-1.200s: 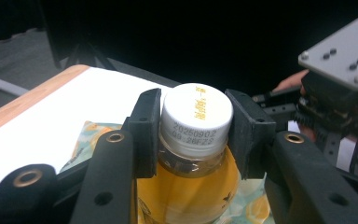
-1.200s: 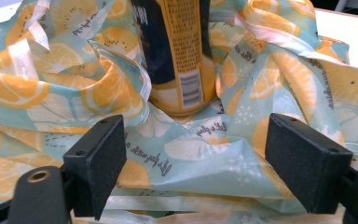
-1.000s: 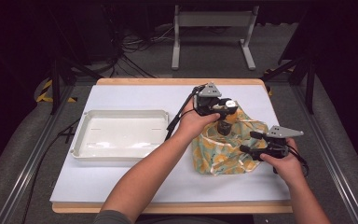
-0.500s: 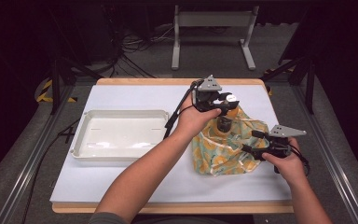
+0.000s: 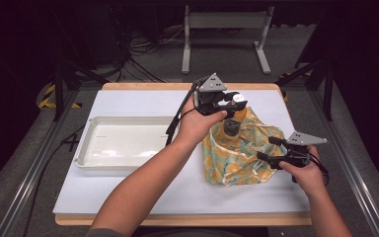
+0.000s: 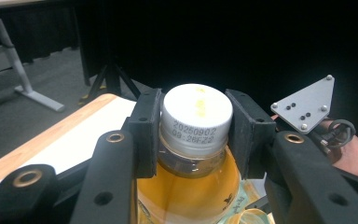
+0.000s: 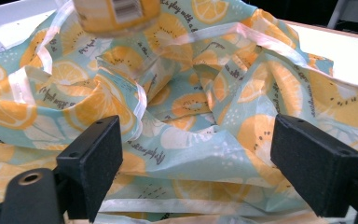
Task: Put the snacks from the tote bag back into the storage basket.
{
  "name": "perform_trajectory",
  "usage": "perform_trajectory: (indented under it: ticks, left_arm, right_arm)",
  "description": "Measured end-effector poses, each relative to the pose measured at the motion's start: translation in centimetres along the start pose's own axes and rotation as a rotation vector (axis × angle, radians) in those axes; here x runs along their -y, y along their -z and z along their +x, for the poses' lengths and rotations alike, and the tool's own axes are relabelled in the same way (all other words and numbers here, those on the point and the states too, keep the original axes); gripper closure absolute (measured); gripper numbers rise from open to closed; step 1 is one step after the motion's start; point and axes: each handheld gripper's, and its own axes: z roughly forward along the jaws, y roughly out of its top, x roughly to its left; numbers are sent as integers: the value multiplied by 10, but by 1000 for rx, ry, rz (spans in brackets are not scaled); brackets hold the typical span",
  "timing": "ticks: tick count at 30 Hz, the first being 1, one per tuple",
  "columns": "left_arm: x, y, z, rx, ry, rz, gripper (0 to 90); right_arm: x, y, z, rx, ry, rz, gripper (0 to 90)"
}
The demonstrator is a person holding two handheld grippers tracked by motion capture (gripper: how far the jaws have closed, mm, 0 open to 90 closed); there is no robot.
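We have the left gripper (image 6: 193, 135) clenched on the white cap of the amber plastic bottle (image 6: 191, 186), lifting it from the lemon-print bag (image 7: 177, 93); our right gripper (image 7: 212, 175) waits released, the bag's edge between its jaws

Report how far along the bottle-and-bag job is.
Done: the left gripper is shut on the bottle at its white cap, lifted partly out of the lemon-print bag. In hand: the right gripper, open, pins the bag. Left: clearing the bag, perhaps setting the bottle in the white tray.
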Motion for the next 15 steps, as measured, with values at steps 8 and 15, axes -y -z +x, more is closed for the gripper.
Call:
perform_trajectory:
  ticks: [8, 15]
  left_arm:
    - [-6, 28, -1, -30, 22, -15, 586]
    - [-5, 51, -1, -68, 24, -17, 586]
  right_arm:
    - [1, -1, 0, 1, 1, 2, 174]
    - [2, -1, -1, 3, -1, 5, 174]
